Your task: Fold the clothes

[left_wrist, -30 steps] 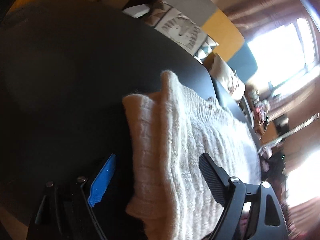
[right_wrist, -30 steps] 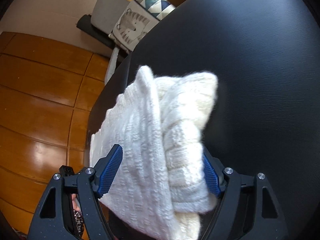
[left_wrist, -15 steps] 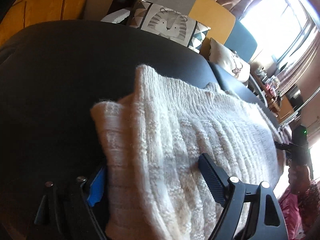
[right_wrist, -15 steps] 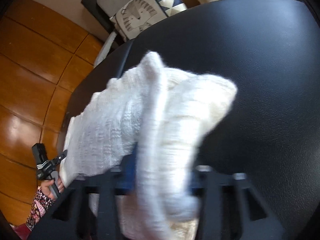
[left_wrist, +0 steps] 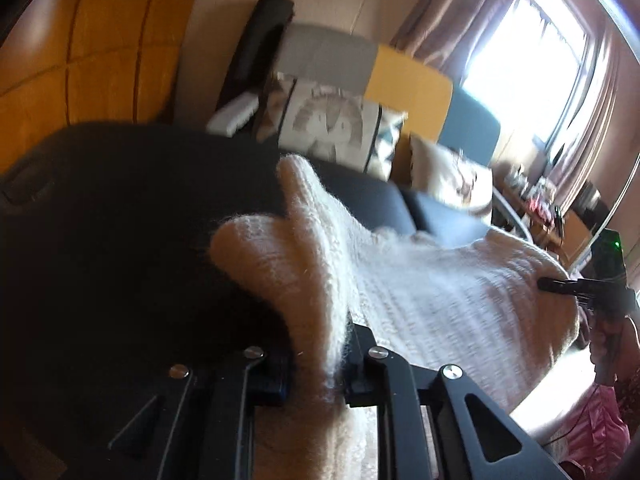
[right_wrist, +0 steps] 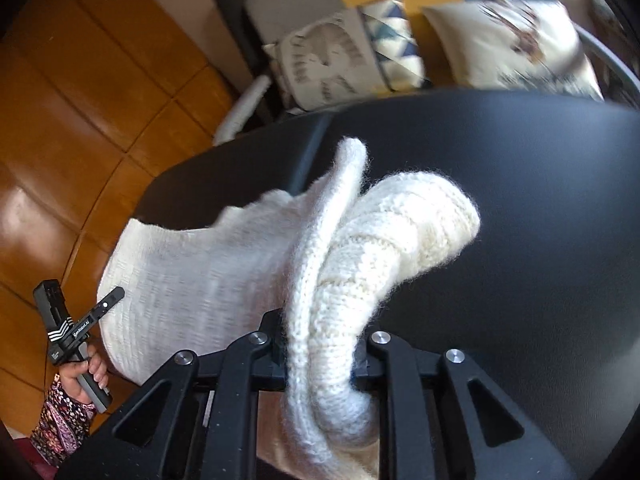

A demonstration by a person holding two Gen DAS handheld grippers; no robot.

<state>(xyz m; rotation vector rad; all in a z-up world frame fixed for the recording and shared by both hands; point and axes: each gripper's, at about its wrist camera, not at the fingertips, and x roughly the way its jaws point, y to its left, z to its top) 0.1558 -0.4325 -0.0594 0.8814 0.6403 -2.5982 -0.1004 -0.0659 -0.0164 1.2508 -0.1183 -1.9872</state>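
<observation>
Table (right_wrist: 540, 240): I see a wide black surface with a faint grain, and the garment hangs above it between my two tools.
Sweater (right_wrist: 192, 280): a cream chunky knit, bulky and soft. I judge it light for its size but floppy, so it will sag wherever I am not holding it. The loose stitches look likely to stretch and snag on a jaw edge.
Span between the tools: in the left wrist view the cloth runs from my near grip across to the far tool; the picture is blurred, so I cannot tell whether its lower edge rests on the table.
Doubled edge (right_wrist: 420, 224): a thick rolled fold beside my right grip. This is where I would take hold, through two layers, not by one thin edge.
Right gripper (right_wrist: 320, 356): clenched on a bunched ridge of the sweater, with knit spilling out both sides of the jaws.
Left gripper (left_wrist: 318, 364): clamped on the opposite end of the sweater, the pads nearly hidden by wool.
</observation>
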